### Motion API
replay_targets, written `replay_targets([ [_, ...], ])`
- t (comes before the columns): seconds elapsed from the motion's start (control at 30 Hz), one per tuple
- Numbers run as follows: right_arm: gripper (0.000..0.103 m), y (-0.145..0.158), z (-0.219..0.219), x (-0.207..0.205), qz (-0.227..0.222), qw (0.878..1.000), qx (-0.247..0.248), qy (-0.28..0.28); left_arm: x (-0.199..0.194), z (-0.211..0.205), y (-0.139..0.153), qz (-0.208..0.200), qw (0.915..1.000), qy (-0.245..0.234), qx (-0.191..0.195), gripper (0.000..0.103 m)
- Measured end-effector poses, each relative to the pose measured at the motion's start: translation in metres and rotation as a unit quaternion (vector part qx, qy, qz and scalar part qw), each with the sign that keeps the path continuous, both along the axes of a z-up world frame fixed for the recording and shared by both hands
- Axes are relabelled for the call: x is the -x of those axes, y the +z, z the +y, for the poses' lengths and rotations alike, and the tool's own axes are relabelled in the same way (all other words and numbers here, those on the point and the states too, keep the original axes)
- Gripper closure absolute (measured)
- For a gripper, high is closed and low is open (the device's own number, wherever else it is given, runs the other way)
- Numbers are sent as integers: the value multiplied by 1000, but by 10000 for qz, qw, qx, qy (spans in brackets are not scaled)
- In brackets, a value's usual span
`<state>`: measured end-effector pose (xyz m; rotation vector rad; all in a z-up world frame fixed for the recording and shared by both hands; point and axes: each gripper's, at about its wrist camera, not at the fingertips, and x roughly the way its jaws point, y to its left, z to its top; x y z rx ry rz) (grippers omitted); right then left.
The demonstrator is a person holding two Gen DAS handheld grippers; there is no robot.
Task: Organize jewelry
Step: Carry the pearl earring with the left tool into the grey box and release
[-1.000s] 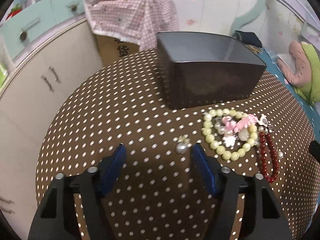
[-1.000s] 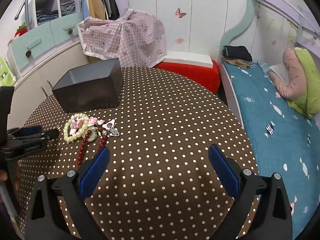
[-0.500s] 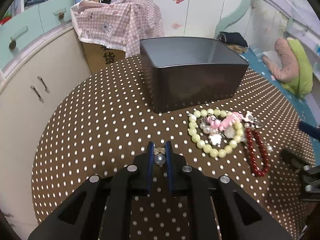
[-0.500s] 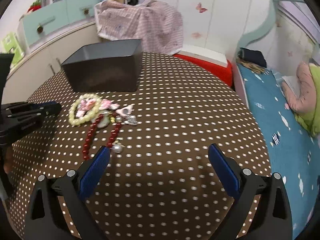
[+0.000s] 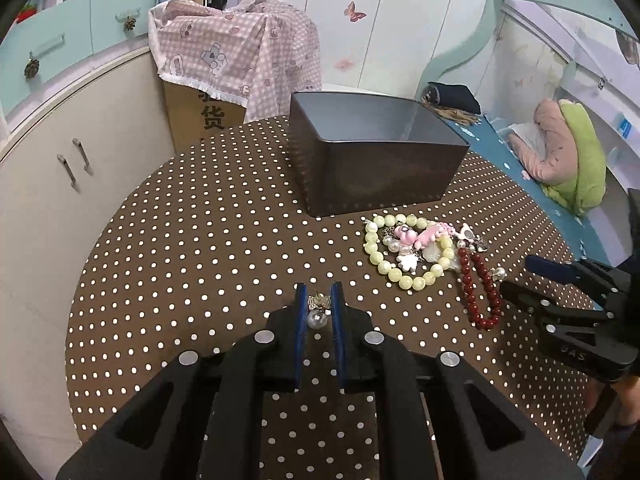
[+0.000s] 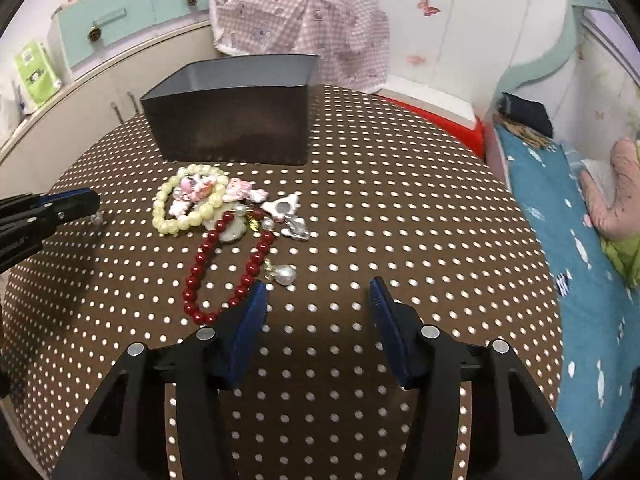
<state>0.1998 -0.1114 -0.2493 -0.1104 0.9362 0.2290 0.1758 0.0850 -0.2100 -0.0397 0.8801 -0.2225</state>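
Polka-dot tablecloth (image 5: 200, 248): left hand-held gripper (image 5: 318, 310) pinches pearl earring (image 5: 317, 317); right hand-held gripper (image 6: 316, 300) closing, empty.

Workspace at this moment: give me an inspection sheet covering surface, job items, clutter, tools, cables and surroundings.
Surface: round table under a brown white-dotted cloth.
Job's things: dark open box, no jewelry visible inside; cream bead bracelet with pink charms, red bead bracelet, pearl earring on the cloth; second pearl earring.
Clutter: nothing seen.
Tools: left tool shut on the second pearl earring; right tool closing, nothing between its pads, the first earring just ahead of its left pad.
Cables: nothing seen.
Surroundings: pink checked cloth over a cardboard box, cabinets, bed.
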Motion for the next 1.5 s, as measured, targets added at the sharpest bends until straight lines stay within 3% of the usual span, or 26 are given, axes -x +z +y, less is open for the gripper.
replay_targets([
  [0.13, 64, -1, 2, -10, 32, 9999, -83, 126, 1, -2, 1, 35, 9999, -34, 97, 93],
  [0.4, 88, -2, 8, -11, 49, 9988, -349, 346, 7, -12, 9, -12, 9996, -220, 179, 93],
  [0.67, 88, 12, -12, 3, -61, 9975, -675, 210, 14, -16, 27, -171, 9989, -331, 276, 93],
  [0.93, 89, 57, -22, -2, -457, 9936, -1009, 235, 11, -17, 60, -412, 9967, -517, 480, 93],
  [1.17, 89, 97, -11, -44, -613, 9870, -1434, 390, -31, -18, 99, -438, 9917, -772, 931, 93],
  [1.23, 89, 102, -4, -59, -547, 9853, -1558, 443, -50, -18, 103, -379, 9933, -664, 861, 93],
  [1.33, 89, 102, 7, -86, -373, 9852, -1609, 452, -85, -21, 95, -65, 9949, -582, 817, 93],
  [1.5, 88, 83, 28, -127, 20, 9874, -1516, 461, -132, -28, 60, 569, 9955, -436, 618, 93],
])
